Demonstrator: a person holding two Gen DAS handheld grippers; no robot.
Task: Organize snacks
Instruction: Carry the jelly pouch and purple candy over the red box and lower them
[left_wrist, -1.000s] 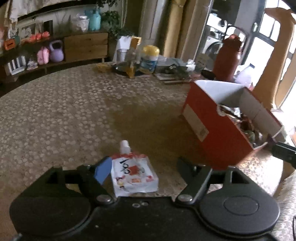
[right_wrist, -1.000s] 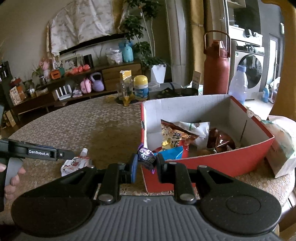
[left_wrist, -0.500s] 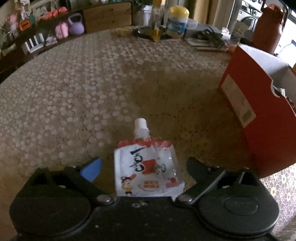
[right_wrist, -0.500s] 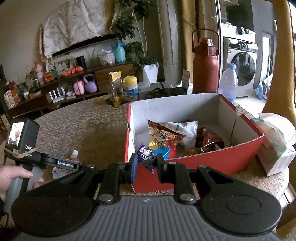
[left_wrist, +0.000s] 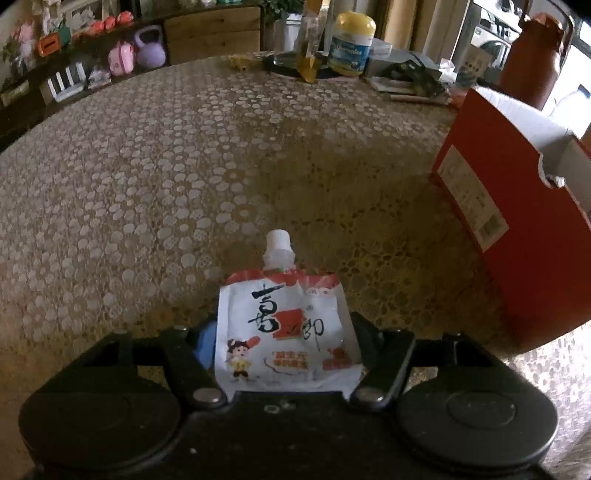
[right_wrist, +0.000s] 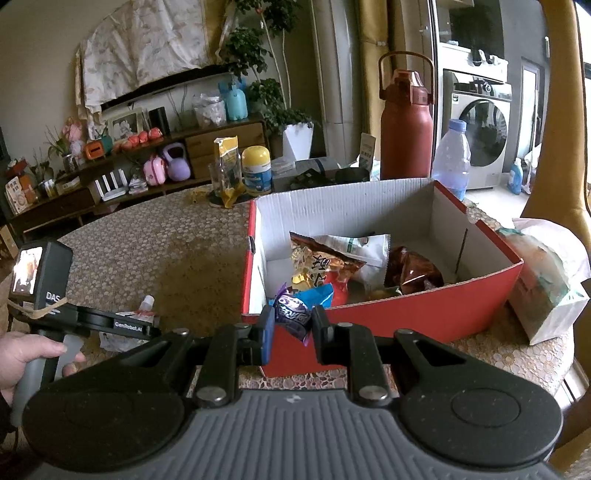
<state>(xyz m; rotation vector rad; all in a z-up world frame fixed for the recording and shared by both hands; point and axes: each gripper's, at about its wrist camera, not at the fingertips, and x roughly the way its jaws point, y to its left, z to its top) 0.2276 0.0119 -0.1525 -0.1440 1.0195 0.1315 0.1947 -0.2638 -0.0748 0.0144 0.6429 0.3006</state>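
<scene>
A white and red drink pouch (left_wrist: 280, 354) with a white cap lies flat on the patterned tablecloth. My left gripper (left_wrist: 282, 328) points down over it, its jaws closing; both pads meet the pouch's side edges. The right wrist view shows the same pouch (right_wrist: 125, 332) under the left gripper (right_wrist: 147, 330), held by a hand (right_wrist: 22, 354). My right gripper (right_wrist: 291, 321) is shut on a purple snack packet (right_wrist: 293, 314) and hovers at the near left corner of the red cardboard box (right_wrist: 424, 314). Several snack bags lie in the box.
The red box (left_wrist: 517, 240) stands right of the pouch. At the table's far edge are a yellow-lidded tub (left_wrist: 352, 40), a yellow bag (right_wrist: 227, 166), a red flask (right_wrist: 406, 118) and a water bottle (right_wrist: 450, 155). A tissue pack (right_wrist: 546, 280) sits right of the box.
The left gripper came down and tilted over the pouch, and its jaws narrowed from wide apart onto the pouch's edges. The right gripper kept still with its packet.
</scene>
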